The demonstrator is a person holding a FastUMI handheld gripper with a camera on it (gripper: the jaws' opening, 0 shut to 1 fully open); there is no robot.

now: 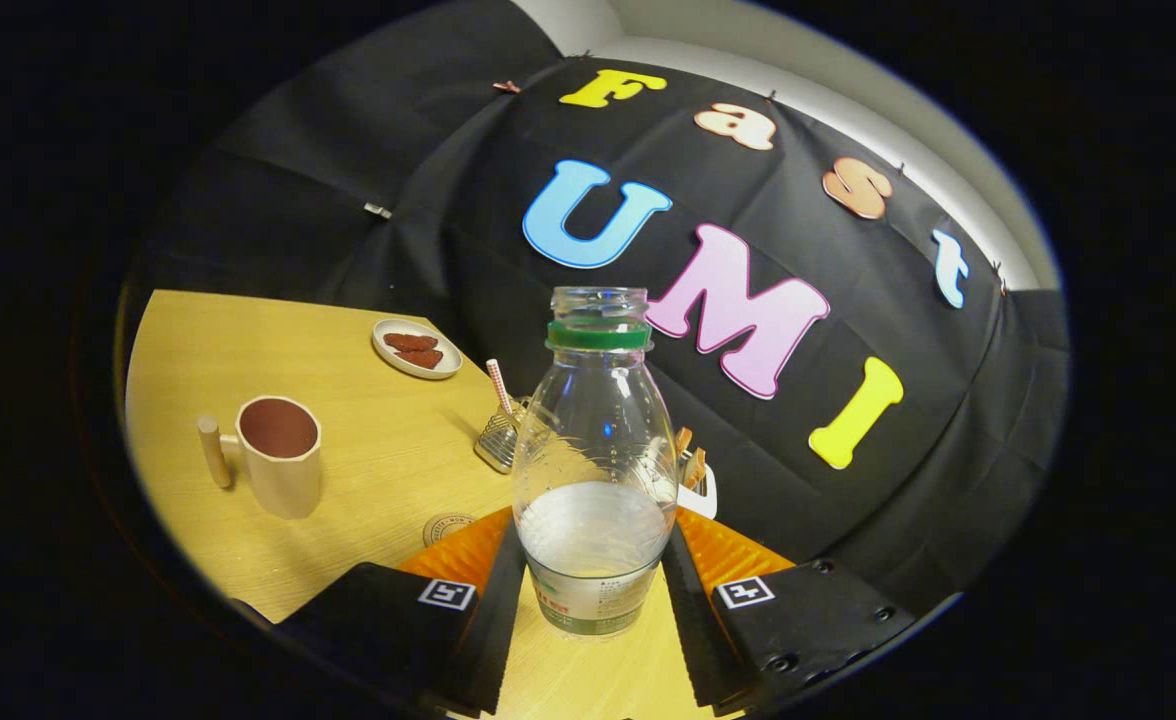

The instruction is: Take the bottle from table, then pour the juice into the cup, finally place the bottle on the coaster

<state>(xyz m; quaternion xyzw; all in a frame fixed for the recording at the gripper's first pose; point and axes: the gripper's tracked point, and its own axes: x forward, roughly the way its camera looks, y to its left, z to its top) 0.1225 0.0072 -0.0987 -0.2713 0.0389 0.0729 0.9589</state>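
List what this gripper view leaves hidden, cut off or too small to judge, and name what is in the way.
- Coaster: mostly hidden behind the left claw finger.
- Rack and the things beside it: partly covered by the bottle.
- Bottle base: the contact with the table is unclear through the glass.
- Plate: too small to identify the food.
- Cup: dark inside, fill unclear.

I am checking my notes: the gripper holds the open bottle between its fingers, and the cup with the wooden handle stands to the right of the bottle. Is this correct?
Not quite. In the gripper view, the cup stands to the left of the bottle, not the right. The rest holds: the gripper clamps the uncapped bottle between its fingers.
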